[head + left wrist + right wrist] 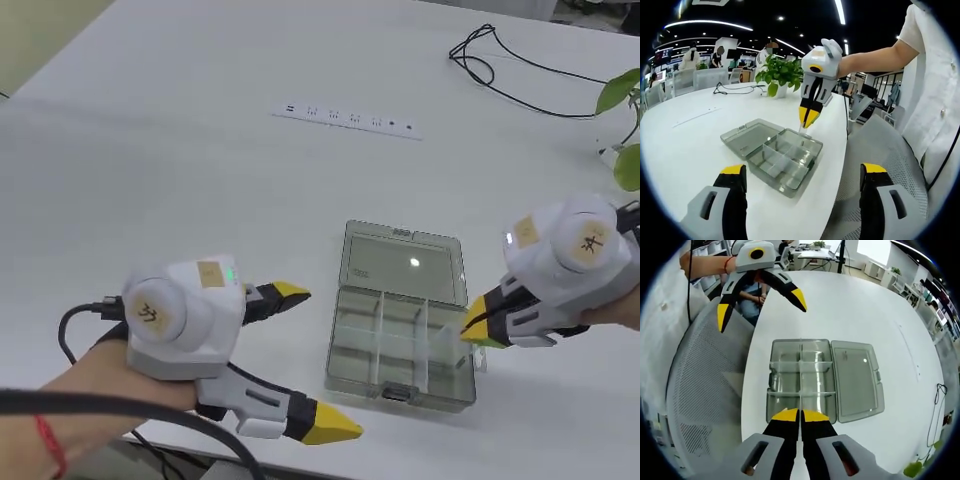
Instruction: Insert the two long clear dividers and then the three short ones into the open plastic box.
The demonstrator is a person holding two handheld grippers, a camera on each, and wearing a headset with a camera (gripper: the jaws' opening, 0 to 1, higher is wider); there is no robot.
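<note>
Box (337,345): open, dividers (380,330) inside.
Left gripper (318,361): jaws spread, box's left.
Right gripper (476,326): jaws together, box's right edge.

**Bright, even overhead light; strong fisheye bending in both gripper views**

The head view is sharp and brightly lit, and the white table (180,150) is close to washed out. A small spot of glare sits on the box lid (403,262), just beyond the tips of the right gripper (475,332). Shadows are soft and faint, with a pale one under the left gripper (318,361). In the left gripper view, ceiling light strips (705,23) glow high above the jaws against a dark ceiling. The room far ahead is dimmer and less crisp. In both gripper views the table edge bows sharply toward the rim, and the near jaws look slightly soft.
</note>
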